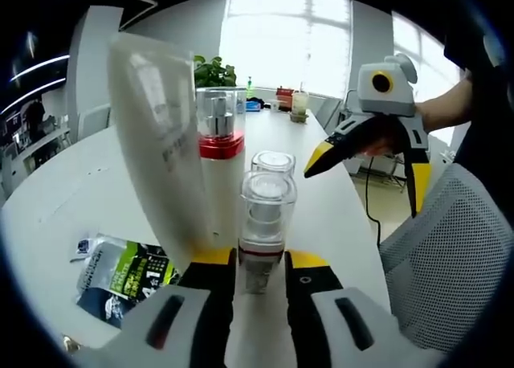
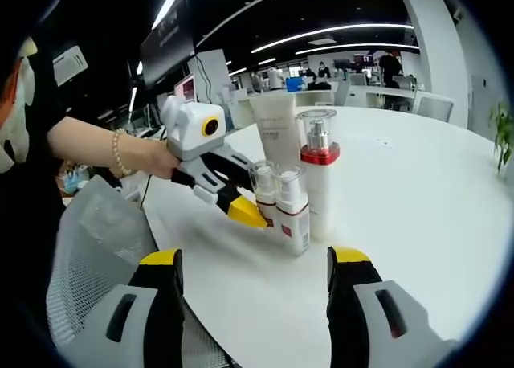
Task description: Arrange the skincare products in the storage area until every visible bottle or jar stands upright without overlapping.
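My left gripper (image 1: 259, 278) is closed on the small pump bottle (image 1: 265, 223) near its base, and in the right gripper view that bottle (image 2: 292, 207) stands upright on the white desk (image 2: 418, 191) at the front of the cluster. Just behind it are a second small bottle (image 1: 272, 164), the tall bottle with the red collar (image 1: 221, 171) and the big white tube (image 1: 157, 143) standing on its cap, all close together. My right gripper (image 2: 253, 281) hangs wide and empty, well back from the group. I judge the step to be seating this bottle, so I want its base flat on the desk before easing the jaws apart slowly, then backing straight out. The tube leans near my left jaw; a sideways exit could tip it. A flat sachet (image 1: 120, 276) lies on the desk to the side.
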`<act>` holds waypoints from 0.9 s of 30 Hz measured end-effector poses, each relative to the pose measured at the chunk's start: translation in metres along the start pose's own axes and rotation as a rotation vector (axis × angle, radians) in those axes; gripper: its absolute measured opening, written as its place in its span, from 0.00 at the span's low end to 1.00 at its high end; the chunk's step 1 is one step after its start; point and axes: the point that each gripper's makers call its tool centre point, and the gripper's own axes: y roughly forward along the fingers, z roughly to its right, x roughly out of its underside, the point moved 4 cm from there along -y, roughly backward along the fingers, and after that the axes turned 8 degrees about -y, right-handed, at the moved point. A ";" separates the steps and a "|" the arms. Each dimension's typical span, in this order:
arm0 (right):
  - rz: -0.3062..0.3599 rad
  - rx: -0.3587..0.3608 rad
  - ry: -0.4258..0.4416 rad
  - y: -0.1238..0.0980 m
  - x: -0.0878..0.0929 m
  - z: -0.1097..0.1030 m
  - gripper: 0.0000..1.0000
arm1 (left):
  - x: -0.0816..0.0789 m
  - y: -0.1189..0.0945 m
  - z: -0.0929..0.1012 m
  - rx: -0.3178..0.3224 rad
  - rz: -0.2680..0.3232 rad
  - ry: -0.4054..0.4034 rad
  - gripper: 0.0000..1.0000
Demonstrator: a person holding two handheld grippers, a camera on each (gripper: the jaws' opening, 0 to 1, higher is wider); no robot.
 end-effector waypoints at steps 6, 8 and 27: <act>0.009 0.012 -0.009 -0.004 -0.004 -0.004 0.72 | 0.003 -0.009 -0.005 -0.003 0.011 -0.020 0.24; 0.012 0.017 -0.012 -0.005 -0.005 -0.006 0.72 | 0.004 -0.010 -0.004 0.001 0.012 -0.028 0.25; 0.047 0.067 -0.014 -0.011 -0.016 -0.028 0.74 | 0.013 -0.055 0.017 -0.101 0.059 -0.099 0.50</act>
